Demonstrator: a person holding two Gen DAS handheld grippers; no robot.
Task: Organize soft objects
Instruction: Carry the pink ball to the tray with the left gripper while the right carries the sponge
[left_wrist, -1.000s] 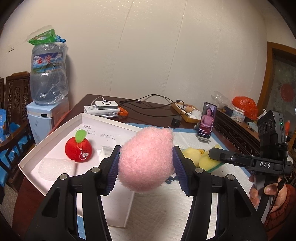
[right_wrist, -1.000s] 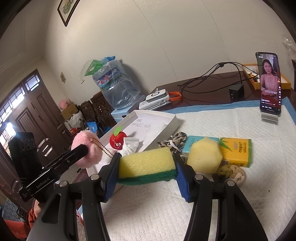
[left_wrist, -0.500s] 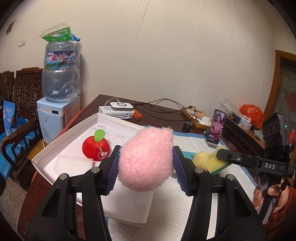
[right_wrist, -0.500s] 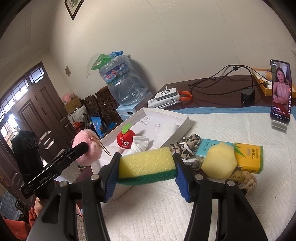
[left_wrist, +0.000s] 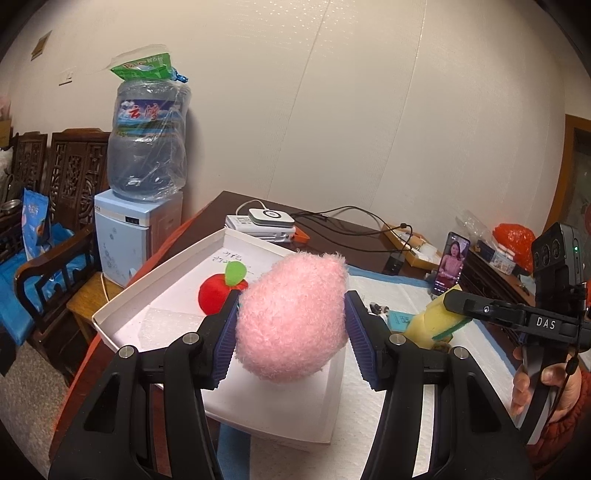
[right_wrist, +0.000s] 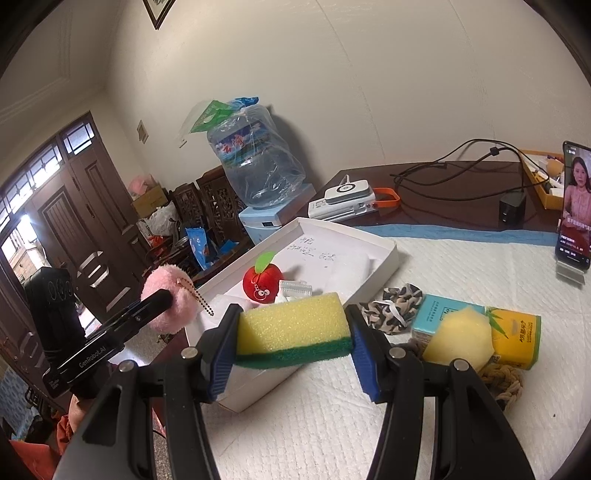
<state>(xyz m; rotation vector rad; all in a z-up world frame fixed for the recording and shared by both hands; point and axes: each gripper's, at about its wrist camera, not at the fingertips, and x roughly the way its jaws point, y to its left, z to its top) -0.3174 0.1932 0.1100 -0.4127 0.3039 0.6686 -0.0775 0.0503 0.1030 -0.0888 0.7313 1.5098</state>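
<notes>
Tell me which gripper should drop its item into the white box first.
Left, probably. The left gripper holds the pink plush right over the white box; the right gripper with the sponge sits at the box's near corner.

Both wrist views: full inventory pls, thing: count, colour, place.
pompom: 1, pink, in left gripper
sponge: 1, yellow on green, in right gripper
tray: 1, white, table's left part
plush apple: 1, red, in tray
hexagonal sponge: 1, pale yellow, on mat
tissue packs: 2, teal and yellow, behind it
scrunchie: 1, patterned, beside tray
rope coil: 1, tan, under hexagonal sponge
phone: 1, black, on stand
water jug: 1, blue, on dispenser
left gripper: black, shut on pompom
right gripper: black, shut on sponge
</notes>
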